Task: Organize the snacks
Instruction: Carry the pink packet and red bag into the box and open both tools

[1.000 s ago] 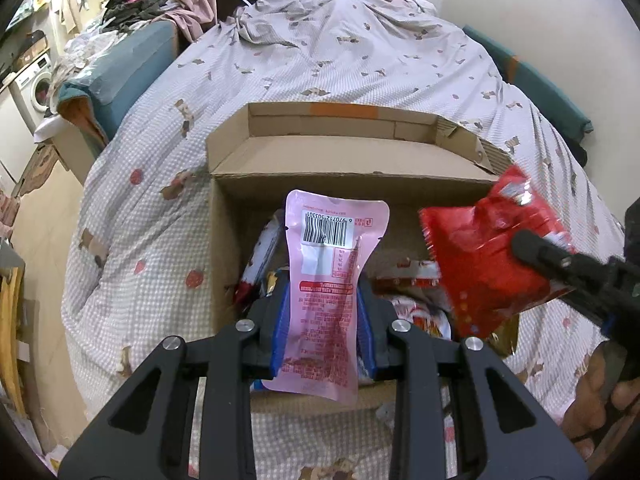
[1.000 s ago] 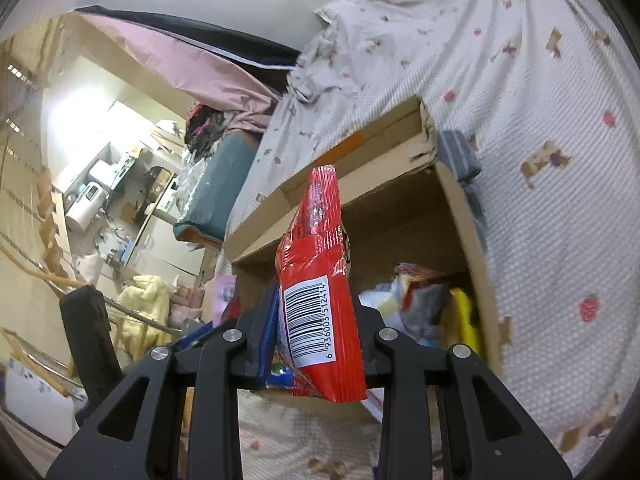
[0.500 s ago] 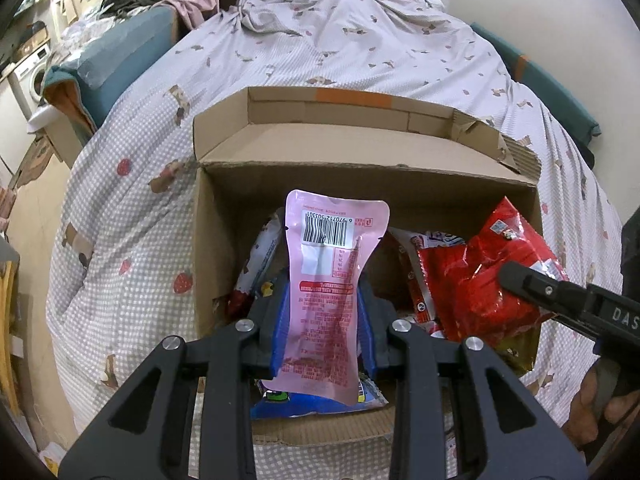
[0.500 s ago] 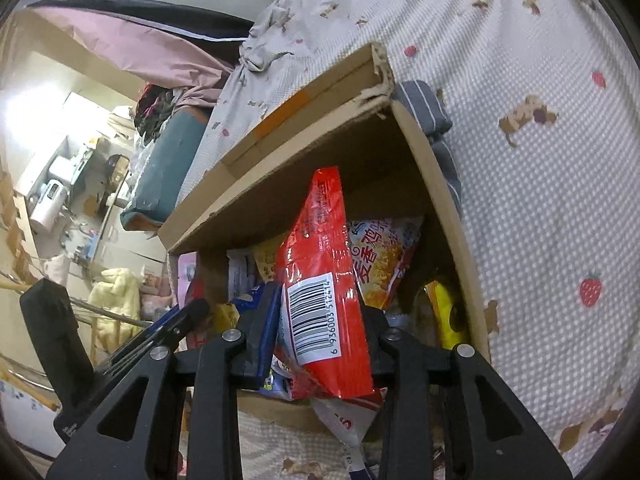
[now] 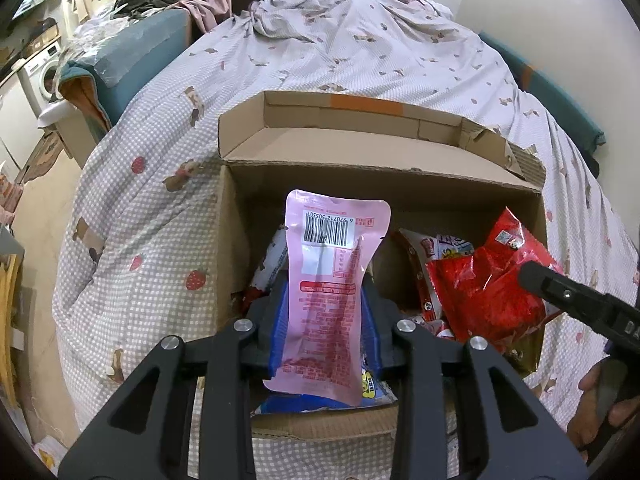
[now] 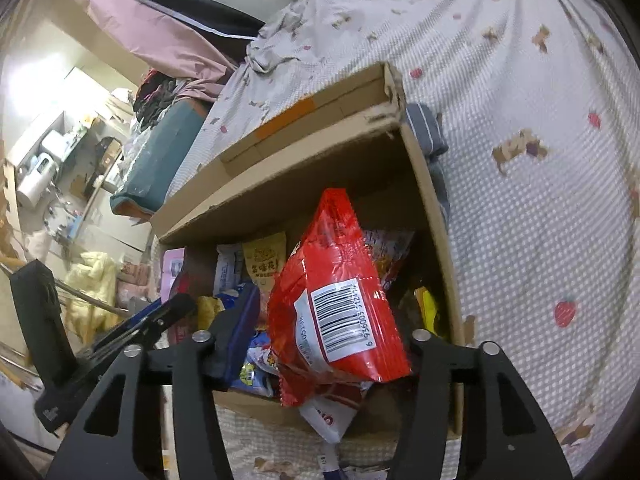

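Note:
An open cardboard box (image 5: 240,248) with several snack packs inside sits on the bed; it also shows in the right wrist view (image 6: 436,216). My left gripper (image 5: 324,316) is shut on a pink snack pouch (image 5: 328,280), held upright over the box's near left part. My right gripper (image 6: 320,340) has opened, and the red snack bag (image 6: 332,312) stands loose between its spread fingers, resting on the packs in the box's right part. That red bag (image 5: 488,288) and the right gripper's finger also show in the left wrist view.
The bed (image 5: 360,60) has a checked sheet with strawberry prints. The box's back flap (image 5: 340,136) stands open. A grey striped cloth (image 6: 428,128) lies by the box's far right corner. A teal cushion (image 5: 132,60) and the room floor lie to the left.
Both grippers moved down toward the box. My right gripper lowered the red bag into the box's right part and opened its jaws off it. The pink pouch stays gripped.

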{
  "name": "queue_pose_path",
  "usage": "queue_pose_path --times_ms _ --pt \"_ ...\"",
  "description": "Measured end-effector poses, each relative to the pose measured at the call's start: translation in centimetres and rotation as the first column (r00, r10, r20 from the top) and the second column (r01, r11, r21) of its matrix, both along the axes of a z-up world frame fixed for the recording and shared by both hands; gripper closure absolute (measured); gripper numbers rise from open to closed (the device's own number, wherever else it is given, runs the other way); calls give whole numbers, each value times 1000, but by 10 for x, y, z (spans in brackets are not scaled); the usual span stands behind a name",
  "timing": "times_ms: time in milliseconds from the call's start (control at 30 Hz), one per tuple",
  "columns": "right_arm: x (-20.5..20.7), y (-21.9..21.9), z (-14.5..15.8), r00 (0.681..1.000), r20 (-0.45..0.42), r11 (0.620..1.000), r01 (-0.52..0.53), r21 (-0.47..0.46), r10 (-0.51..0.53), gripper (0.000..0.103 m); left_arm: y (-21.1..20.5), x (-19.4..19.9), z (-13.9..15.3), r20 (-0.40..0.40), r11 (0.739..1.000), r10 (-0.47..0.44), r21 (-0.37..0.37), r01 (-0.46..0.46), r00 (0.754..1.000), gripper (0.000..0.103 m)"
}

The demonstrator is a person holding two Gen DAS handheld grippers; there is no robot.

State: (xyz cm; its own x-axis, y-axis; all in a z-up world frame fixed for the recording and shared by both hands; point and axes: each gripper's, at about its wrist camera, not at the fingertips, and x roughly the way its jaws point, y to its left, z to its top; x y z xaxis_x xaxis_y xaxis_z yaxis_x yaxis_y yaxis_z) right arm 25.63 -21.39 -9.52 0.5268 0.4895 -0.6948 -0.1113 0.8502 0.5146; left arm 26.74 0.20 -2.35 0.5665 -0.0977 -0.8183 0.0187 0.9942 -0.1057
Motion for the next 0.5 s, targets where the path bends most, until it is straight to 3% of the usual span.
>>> queue_pose_path --times_ms 167,300,367,500 --pt "-12 2 26 989 144 998 19 -67 -9 5 -2 -2 4 22 1000 -8 10 8 1000 66" --pt "-13 -15 27 990 134 997 45 58 -53 0 -5 -4 7 39 1000 -16 24 15 999 49" --pt "-12 -18 26 989 132 997 59 47 -65 0 -6 -6 9 48 999 -17 30 16 999 37" --pt "-14 -14 31 986 156 999 48 21 -50 0 -8 -7 10 55 999 -20 36 18 998 25"
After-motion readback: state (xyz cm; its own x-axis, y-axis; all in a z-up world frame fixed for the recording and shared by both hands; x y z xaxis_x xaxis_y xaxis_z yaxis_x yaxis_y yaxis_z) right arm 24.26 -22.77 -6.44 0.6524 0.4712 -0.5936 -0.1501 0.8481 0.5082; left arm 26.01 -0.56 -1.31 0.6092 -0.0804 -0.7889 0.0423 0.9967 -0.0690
